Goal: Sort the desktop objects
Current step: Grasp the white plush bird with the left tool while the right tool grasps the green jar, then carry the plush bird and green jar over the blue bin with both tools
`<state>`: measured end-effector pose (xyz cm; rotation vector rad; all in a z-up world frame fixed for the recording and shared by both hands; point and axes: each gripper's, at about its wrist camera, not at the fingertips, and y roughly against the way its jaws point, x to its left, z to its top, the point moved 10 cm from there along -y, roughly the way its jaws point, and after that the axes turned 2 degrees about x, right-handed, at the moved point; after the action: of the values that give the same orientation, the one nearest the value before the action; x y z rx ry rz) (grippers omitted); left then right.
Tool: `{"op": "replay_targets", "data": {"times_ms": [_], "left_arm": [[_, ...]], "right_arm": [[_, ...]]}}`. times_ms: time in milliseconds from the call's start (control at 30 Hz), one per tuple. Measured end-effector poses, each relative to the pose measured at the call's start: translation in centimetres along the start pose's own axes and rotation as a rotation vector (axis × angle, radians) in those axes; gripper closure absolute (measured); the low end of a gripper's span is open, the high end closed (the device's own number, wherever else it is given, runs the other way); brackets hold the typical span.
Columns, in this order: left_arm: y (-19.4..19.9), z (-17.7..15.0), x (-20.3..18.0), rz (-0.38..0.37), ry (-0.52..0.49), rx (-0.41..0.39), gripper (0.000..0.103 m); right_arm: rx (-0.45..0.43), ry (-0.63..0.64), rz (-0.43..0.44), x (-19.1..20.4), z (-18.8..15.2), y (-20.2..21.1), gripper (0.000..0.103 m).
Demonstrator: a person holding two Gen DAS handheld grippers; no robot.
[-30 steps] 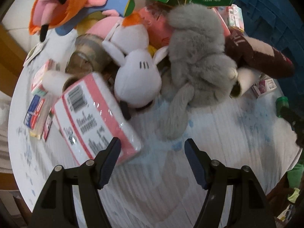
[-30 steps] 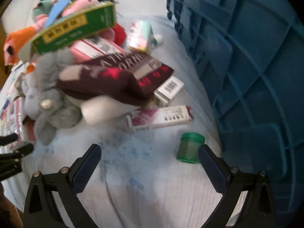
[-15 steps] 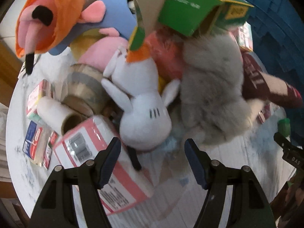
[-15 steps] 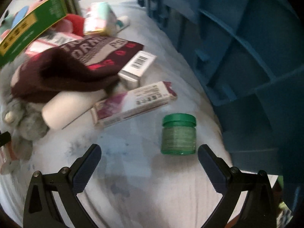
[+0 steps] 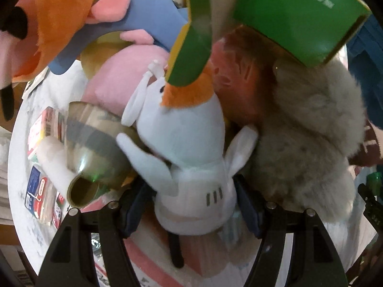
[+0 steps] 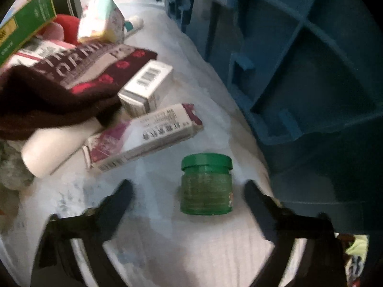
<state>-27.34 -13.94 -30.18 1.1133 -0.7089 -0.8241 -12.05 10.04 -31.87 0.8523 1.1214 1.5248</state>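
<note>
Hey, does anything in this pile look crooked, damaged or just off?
Yes. The green carton perches tilted on top of the soft toys, one end flap hanging open over the white plush. The green jar stands upright and closed on the table, so nothing has spilled.

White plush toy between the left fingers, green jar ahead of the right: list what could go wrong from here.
1. The white plush toy sits under a green box and against a grey plush; pulling it with the left hand-held gripper could topple the pile.
2. The green jar stands off-centre toward the right finger of the open right hand-held gripper; closing may knock it over.
</note>
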Motion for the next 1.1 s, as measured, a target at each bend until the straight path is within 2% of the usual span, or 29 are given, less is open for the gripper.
{"op": "replay_targets", "data": {"times_ms": [100, 167, 467, 700, 867, 1100], "left_arm": [[0.2, -0.2, -0.4, -0.009, -0.013, -0.010, 0.046], [0.5, -0.5, -0.6, -0.012, -0.019, -0.019, 0.049], [1.7, -3.9, -2.0, -0.072, -0.031, 0.021, 0.050], [2.9, -5.8, -2.7, -0.101, -0.035, 0.022, 0.051], [5.2, -6.2, -2.8, -0.101, -0.038, -0.037, 0.051], [9.1, -7.6, -2.9, -0.084, -0.030, -0.121, 0.051]], "right_arm": [[0.003, 0.003, 0.016, 0.3, 0.1, 0.1, 0.043], [0.002, 0.009, 0.022, 0.6, 0.2, 0.3, 0.063], [0.018, 0.126, 0.121, 5.1, -0.1, 1.7, 0.063], [0.031, 0.175, 0.146, 6.9, -0.4, 2.1, 0.063], [0.013, 0.200, 0.165, 7.9, 0.0, 3.2, 0.063], [-0.085, 0.261, 0.217, 10.5, 1.0, 8.0, 0.063]]}}
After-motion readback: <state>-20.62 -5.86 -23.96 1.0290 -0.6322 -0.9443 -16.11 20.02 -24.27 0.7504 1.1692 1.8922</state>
